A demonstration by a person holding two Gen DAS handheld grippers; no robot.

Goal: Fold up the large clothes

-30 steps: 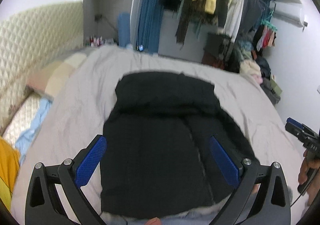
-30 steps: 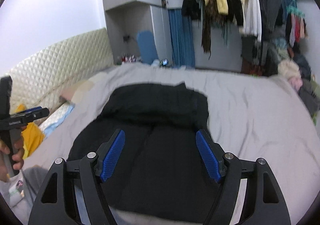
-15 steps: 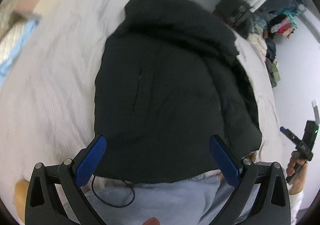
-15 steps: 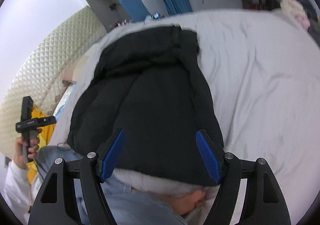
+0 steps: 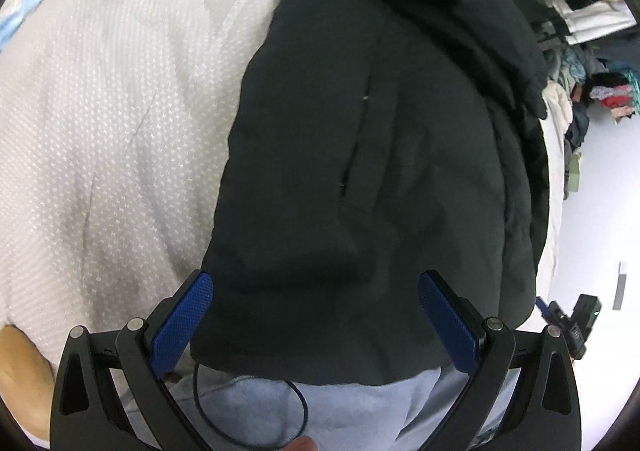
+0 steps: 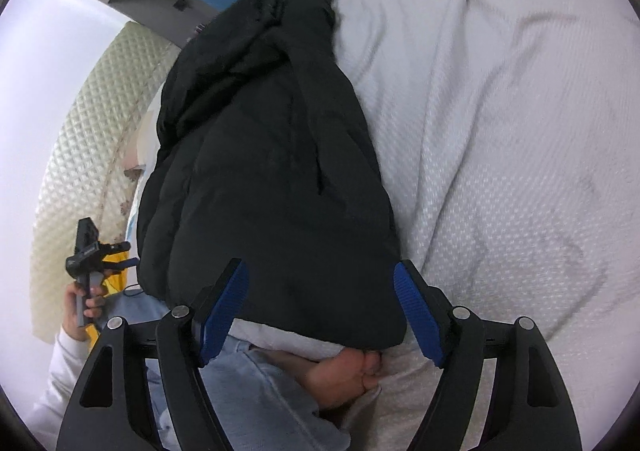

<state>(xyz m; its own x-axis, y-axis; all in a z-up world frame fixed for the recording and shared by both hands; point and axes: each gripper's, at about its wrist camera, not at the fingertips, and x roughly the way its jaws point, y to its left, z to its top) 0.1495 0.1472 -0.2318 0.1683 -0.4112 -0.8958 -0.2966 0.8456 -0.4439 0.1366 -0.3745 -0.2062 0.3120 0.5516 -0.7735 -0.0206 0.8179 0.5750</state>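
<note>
step: reach for hem | black coat (image 5: 360,171) lies flat on the bed (image 5: 100,111), hem at 6 o'clock | left claw (image 5: 316,315) wide open, empty | right claw (image 6: 320,307) just opening wider, empty | advice: pinch both hem corners, every layer together

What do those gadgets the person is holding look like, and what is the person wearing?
Each hand-held gripper, left and right, is a black plastic frame with silver pivot bolts and two fingers faced with ribbed blue pads. A thin black cable loops beneath the left one. The person wears a white sleeve and light blue trousers.
</note>
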